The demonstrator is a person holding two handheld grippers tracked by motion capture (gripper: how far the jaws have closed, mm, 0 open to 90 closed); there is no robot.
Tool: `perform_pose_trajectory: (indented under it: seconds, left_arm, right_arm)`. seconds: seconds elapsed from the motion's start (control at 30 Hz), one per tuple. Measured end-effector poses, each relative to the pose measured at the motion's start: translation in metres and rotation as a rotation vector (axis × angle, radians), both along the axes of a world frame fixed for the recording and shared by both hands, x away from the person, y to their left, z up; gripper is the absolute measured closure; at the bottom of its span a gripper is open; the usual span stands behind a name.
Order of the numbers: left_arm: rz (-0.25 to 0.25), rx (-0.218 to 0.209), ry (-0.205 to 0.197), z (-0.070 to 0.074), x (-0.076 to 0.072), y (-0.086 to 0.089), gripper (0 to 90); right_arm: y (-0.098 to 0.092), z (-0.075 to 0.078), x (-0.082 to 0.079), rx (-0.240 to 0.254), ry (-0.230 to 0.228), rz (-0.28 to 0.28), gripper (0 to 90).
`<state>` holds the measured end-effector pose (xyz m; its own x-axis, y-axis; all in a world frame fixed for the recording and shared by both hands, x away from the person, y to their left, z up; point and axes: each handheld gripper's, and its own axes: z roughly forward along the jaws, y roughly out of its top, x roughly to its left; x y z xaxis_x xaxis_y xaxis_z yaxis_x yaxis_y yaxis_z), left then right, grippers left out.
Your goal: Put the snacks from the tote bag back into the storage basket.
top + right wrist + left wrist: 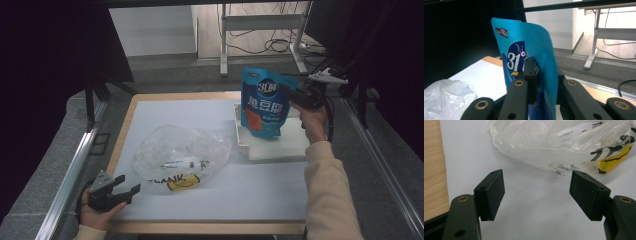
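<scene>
Held low at the near left corner of the table (pixel 150 227), the left hand-held gripper (pixel 126 188) had its jaws spread wide with nothing between them. Its pads (pixel 495 192) hovered over bare white surface, and the wooden table edge (pixel 434 170) ran close along its outer side. Just ahead of those jaws lay a crumpled clear plastic bag (pixel 180 155), its yellow-and-black print (pixel 614 157) toward the gripper's right; an open strip of white sheet separated the jaw tips from the bag's near edge.

Beyond the bag and well apart from the left hand-held gripper, the right hand-held gripper (pixel 290 96) was raised over the far right part of the table, clamped on the side edge of a blue snack pouch (pixel 263 102). In the right gripper view its jaws pressed flat on the pouch (pixel 534 50) with the film pinched between them. The pouch stood upright, its long axis vertical, printed face turned toward the person, top edge above the jaws and bottom hanging over a shallow white tray (pixel 280 147) below the gripper. Past the gripper lay the table's far edge, then grey floor and a desk frame (pixel 260 22).
</scene>
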<state>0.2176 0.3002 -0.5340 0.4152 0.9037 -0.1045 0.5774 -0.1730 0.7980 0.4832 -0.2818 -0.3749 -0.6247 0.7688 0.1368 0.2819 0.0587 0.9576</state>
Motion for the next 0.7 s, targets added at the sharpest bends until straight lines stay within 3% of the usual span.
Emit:
perform_pose_trajectory:
  seconds: [0.27, 0.53, 0.7]
  left_arm:
    - [-0.006, -0.001, -0.003, 0.000, 0.000, -0.001, 28.6]
    - [-0.014, -0.003, -0.003, 0.000, 0.002, -0.002, 28.7]
    - [-0.019, -0.006, -0.004, 0.001, 0.003, -0.003, 28.6]
  right_arm:
    - [-0.002, -0.002, -0.010, -0.016, 0.005, -0.002, 71.9]
    - [0.002, -0.003, -0.018, -0.019, 0.006, -0.016, 51.6]
    - [0.000, -0.004, -0.023, -0.009, 0.014, -0.033, 44.8]
